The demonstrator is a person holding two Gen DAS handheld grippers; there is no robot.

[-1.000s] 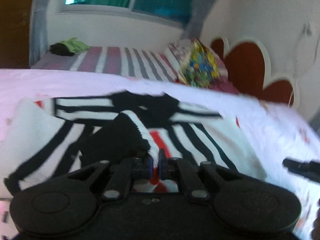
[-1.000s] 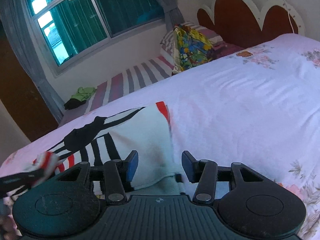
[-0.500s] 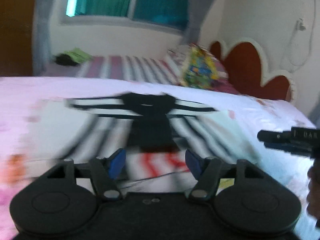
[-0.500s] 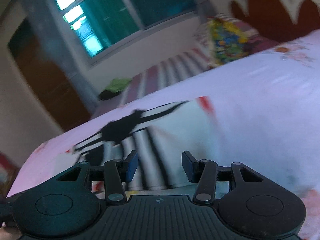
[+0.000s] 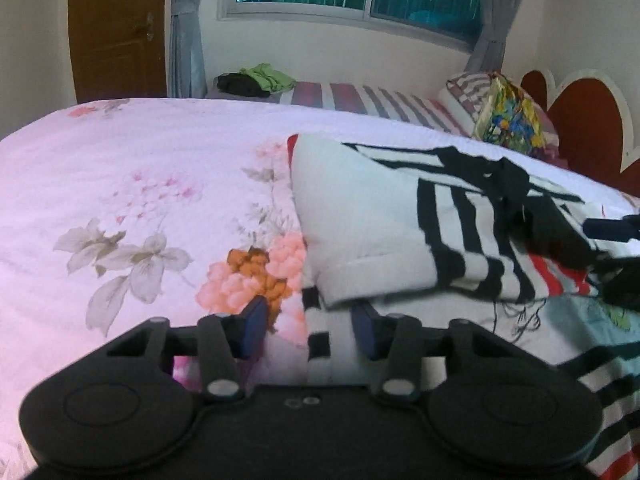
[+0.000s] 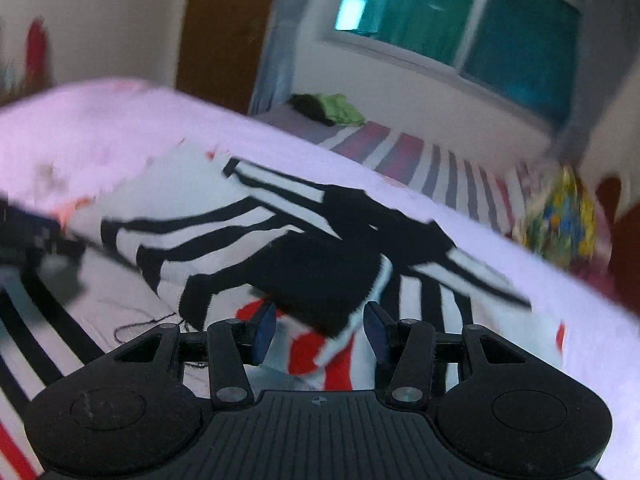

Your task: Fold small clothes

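Folding partly done, more passes still needed

Lying on the floral bed sheet [image 5: 120,184], the striped garment [image 5: 384,220] has one white panel turned over onto its black-and-white striped body, so at least one fold looks finished. The piece is not yet a compact packet: striped and red-banded cloth spreads out flat below that folded panel, and a black flap lies loosely across the garment's middle in the right wrist view.

The left hand-held gripper [image 5: 310,330] sits at the garment's near left edge, just below the folded panel, where cloth meets sheet. Its jaws have just been closing but stand apart, with the striped edge lying between them and no pad pressing on it. The right hand-held gripper [image 6: 318,330] hovers over the garment's red-banded part, just below the black flap, jaws apart and gripping nothing.

Judging from this, a further fold of the spread lower part remains, then a tidying of the loose flap.
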